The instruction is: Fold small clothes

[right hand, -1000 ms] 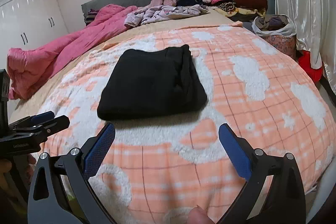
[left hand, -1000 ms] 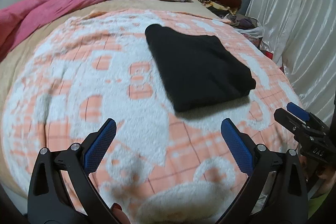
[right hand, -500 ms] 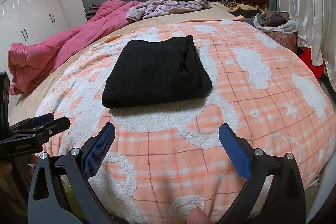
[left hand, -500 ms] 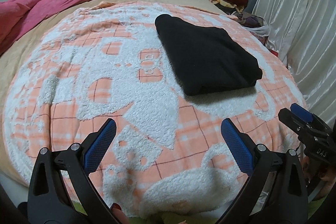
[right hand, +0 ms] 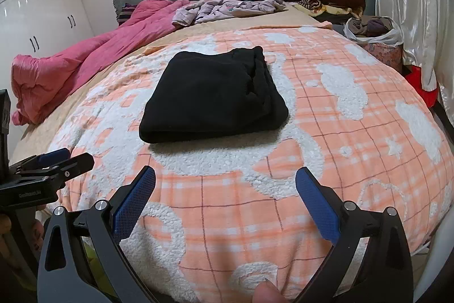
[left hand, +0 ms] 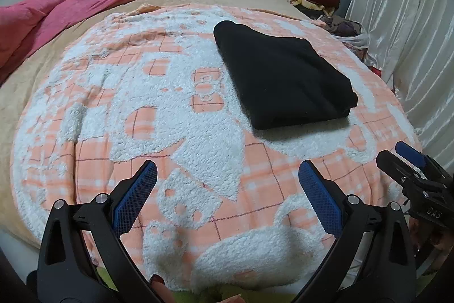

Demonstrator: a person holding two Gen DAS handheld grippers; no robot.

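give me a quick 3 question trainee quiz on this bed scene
1. True or false: the black garment lies folded on the orange and white blanket.
2. Multiple choice: the left tool is A) shut on the garment, B) open and holding nothing, C) out of view.
3. Fill in: the loose quilt at the bed's far left is ____ in colour.

Key: 1 true; 2 B; 3 pink. The right tool is likewise open, short of the garment.
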